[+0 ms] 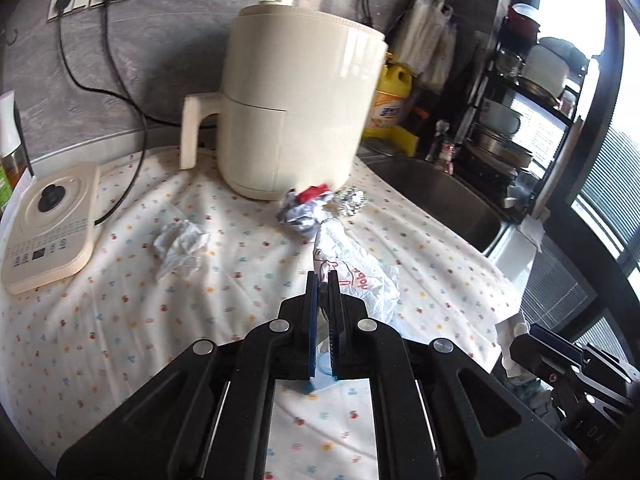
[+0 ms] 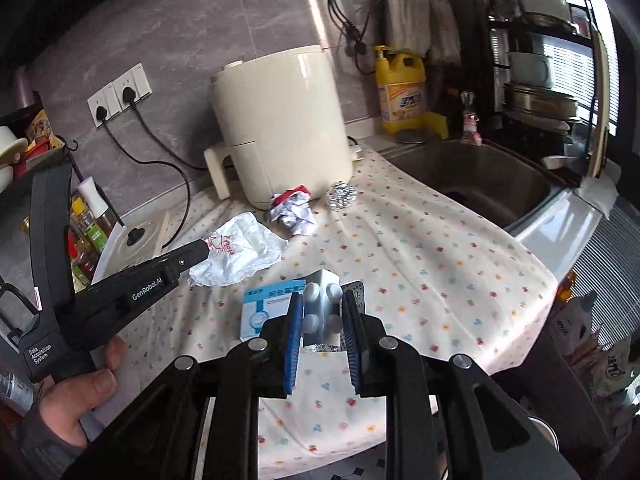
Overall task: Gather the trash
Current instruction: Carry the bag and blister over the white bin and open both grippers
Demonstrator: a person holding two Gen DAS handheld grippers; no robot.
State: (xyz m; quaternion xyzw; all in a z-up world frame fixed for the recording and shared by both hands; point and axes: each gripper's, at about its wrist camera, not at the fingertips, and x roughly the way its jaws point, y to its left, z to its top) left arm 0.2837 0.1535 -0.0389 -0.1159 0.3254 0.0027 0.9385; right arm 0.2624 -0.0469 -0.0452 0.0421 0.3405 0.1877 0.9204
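Observation:
My left gripper point(image 1: 322, 276) is shut on one end of a white plastic bag point(image 1: 360, 276) with red print; the rest of the bag drapes toward the flowered cloth point(image 1: 200, 320). The right wrist view shows that same gripper point(image 2: 204, 250) and bag point(image 2: 244, 256), with a person's hand point(image 2: 80, 392) on the handle. My right gripper point(image 2: 322, 298) is shut on a silver blister pack point(image 2: 322, 316), above a blue and white medicine box point(image 2: 264, 308). On the cloth lie a crumpled tissue point(image 1: 180, 248), crumpled paper with red on it point(image 2: 292, 210) and a foil ball point(image 2: 341, 196).
A cream air fryer point(image 1: 296, 100) stands at the back of the counter, with a cream appliance base point(image 1: 52, 224) to its left and cables running to wall sockets. A steel sink point(image 2: 480, 184), a yellow soap bottle point(image 2: 400, 92) and a dish rack point(image 1: 520, 120) are on the right.

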